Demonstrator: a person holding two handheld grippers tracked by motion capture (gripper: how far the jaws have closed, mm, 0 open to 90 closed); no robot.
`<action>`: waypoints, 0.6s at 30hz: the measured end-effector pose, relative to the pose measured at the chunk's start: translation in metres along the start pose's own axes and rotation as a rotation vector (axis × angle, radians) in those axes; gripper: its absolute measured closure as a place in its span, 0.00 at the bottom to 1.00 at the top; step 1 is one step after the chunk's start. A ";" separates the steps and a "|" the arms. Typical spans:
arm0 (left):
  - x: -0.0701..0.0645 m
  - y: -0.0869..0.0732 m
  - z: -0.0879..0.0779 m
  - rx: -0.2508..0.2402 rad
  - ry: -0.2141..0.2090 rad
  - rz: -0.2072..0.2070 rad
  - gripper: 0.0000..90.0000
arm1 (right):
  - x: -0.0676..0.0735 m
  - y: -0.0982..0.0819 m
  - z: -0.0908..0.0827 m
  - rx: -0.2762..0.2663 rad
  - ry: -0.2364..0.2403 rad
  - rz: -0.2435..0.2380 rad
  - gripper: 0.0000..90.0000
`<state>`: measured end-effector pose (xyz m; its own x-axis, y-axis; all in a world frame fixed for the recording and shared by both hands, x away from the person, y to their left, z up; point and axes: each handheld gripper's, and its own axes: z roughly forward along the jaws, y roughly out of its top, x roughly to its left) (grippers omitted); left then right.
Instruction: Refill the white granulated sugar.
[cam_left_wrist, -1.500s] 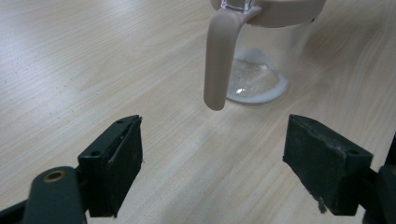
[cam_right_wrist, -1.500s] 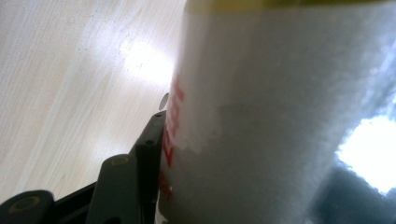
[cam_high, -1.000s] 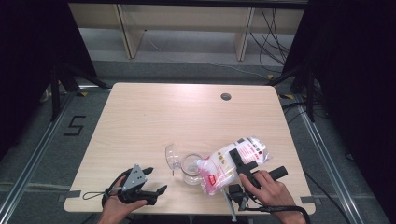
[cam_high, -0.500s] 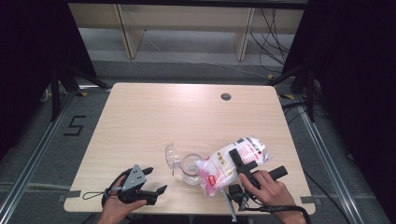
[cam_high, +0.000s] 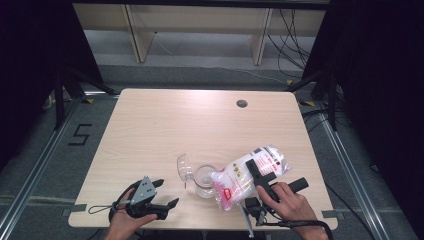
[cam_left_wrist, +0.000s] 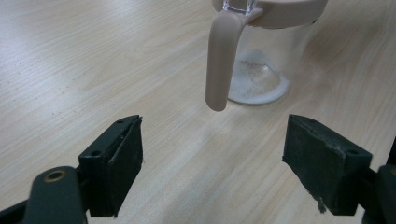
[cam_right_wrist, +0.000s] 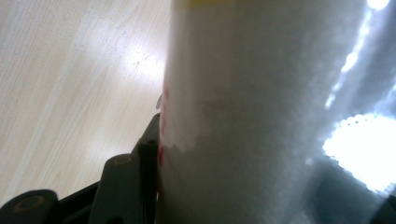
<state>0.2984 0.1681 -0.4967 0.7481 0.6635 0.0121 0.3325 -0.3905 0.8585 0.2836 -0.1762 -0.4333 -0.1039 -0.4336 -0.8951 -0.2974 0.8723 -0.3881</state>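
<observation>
High view: bag (cam_high: 250, 175), both tongs (right (cam_high: 257, 172) gripping) unmoved.

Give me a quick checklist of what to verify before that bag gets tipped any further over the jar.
1. Right gripper clamped on the bag: ok, the bag is pressed against its jaw.
2. Bag's low corner over the jar: ok, it hangs at the rim.
3. Jar's lid open: ok, flipped up.
4. Room left in jar: ok, a thin white layer at the bottom.
5. Left gripper steadying the jar: not ok, open and apart.
6. Bag cut open: cannot tell.
</observation>
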 end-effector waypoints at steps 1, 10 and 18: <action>0.000 0.000 0.000 0.000 0.000 0.000 0.22 | 0.000 0.000 0.000 0.001 0.000 0.007 0.54; 0.000 0.000 0.000 0.001 0.000 0.000 0.22 | 0.001 -0.001 0.001 -0.002 0.003 0.014 0.55; 0.000 0.000 0.000 0.001 0.000 0.001 0.22 | 0.002 -0.001 0.000 0.003 0.002 0.036 0.55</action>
<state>0.2983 0.1683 -0.4965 0.7483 0.6633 0.0129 0.3324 -0.3916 0.8580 0.2841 -0.1784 -0.4350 -0.1162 -0.4018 -0.9083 -0.2903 0.8883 -0.3559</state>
